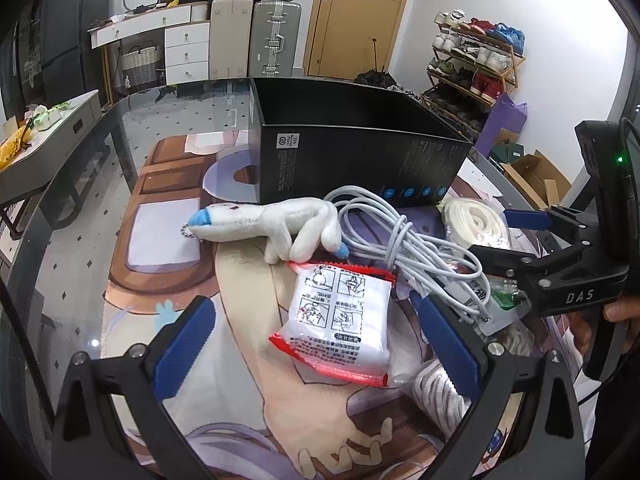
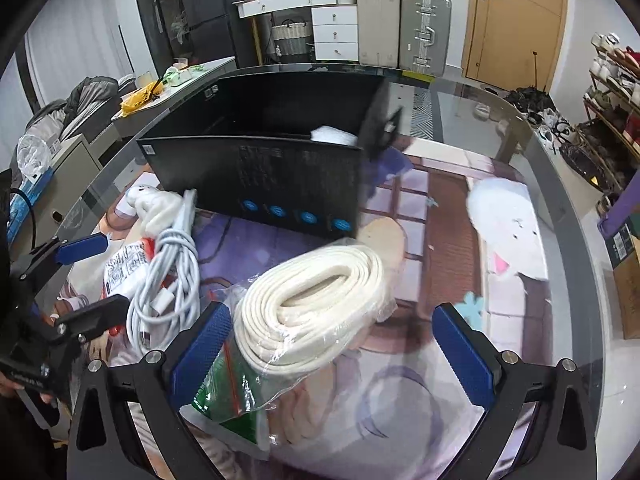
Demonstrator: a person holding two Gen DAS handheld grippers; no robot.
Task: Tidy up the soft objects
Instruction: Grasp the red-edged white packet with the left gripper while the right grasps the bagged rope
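Both grippers are hovering spread wide, holding nothing. Left gripper point(image 1: 316, 340) is straddling a packet point(image 1: 340, 320), with the plush point(image 1: 272, 224) at 12 o'clock. Right gripper point(image 2: 332, 348) is flanking the rope point(image 2: 316, 312); the box point(image 2: 272, 160) is sitting at 11 o'clock.

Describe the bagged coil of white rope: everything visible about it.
The white rope coil is a thick, soft-looking cord wound in an oval, sealed in a crinkled clear plastic bag with a red zip strip and green printed end. It lies flat on the printed mat, near the black box, partly between the open right gripper fingers, beside the white cable bundle.
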